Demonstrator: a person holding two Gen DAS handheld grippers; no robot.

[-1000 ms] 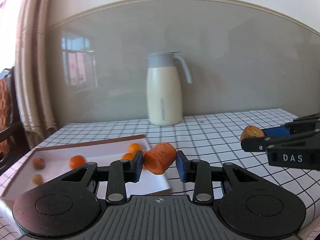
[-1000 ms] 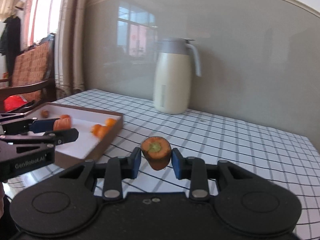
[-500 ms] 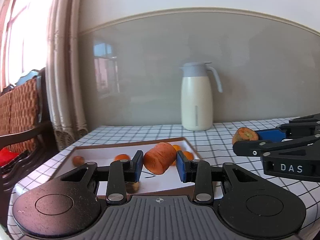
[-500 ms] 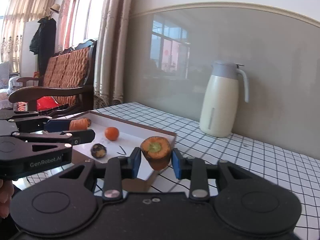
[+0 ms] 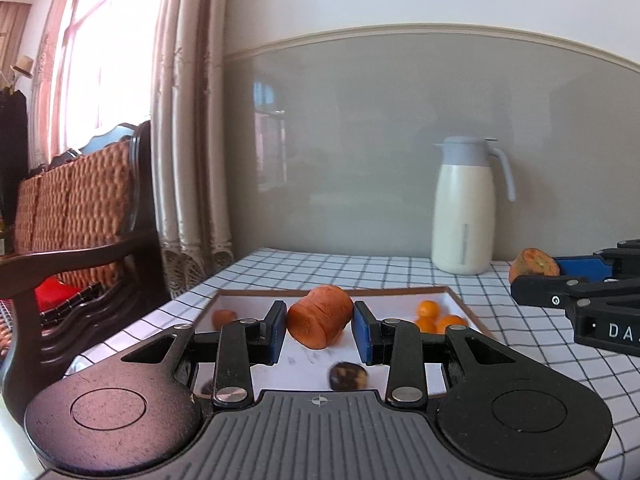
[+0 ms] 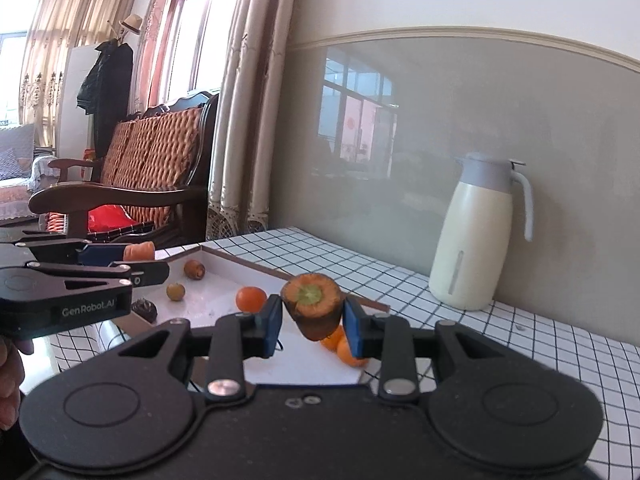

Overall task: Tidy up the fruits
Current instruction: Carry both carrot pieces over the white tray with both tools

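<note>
**Left wrist view: 2 carrot pieces held above the tray**

Left wrist view, from left to right: the wooden chair (image 5: 76, 216) stands off the left edge of the desk (image 5: 360, 268). The left tool (image 5: 320, 330) is closed on a carrot chunk (image 5: 320, 318), its blue pads (image 5: 277, 332) pressed against both sides of the piece, which hangs above the white tray (image 5: 308, 360). Just ahead of the tool's left finger lies 1 small brownish fruit (image 5: 224, 317); below the carrot chunk a dark round fruit (image 5: 347, 376) sits on the tray floor. Ahead of the right finger, 3 small oranges (image 5: 434, 318) cluster in the tray's far right corner. Beyond them the cream jug (image 5: 466, 208) stands by the wall.

Right wrist view, left to right: the left tool (image 6: 120, 262) appears at the left edge, gripping its carrot chunk (image 6: 139, 251). The right tool (image 6: 312, 324) is clamped on a carrot top (image 6: 313, 304), cut face toward the camera, held over the tray's (image 6: 224, 292) near corner. Left of that tool 1 orange (image 6: 251, 298) rests in the tray; the jug (image 6: 476, 236) stands to the right.
</note>
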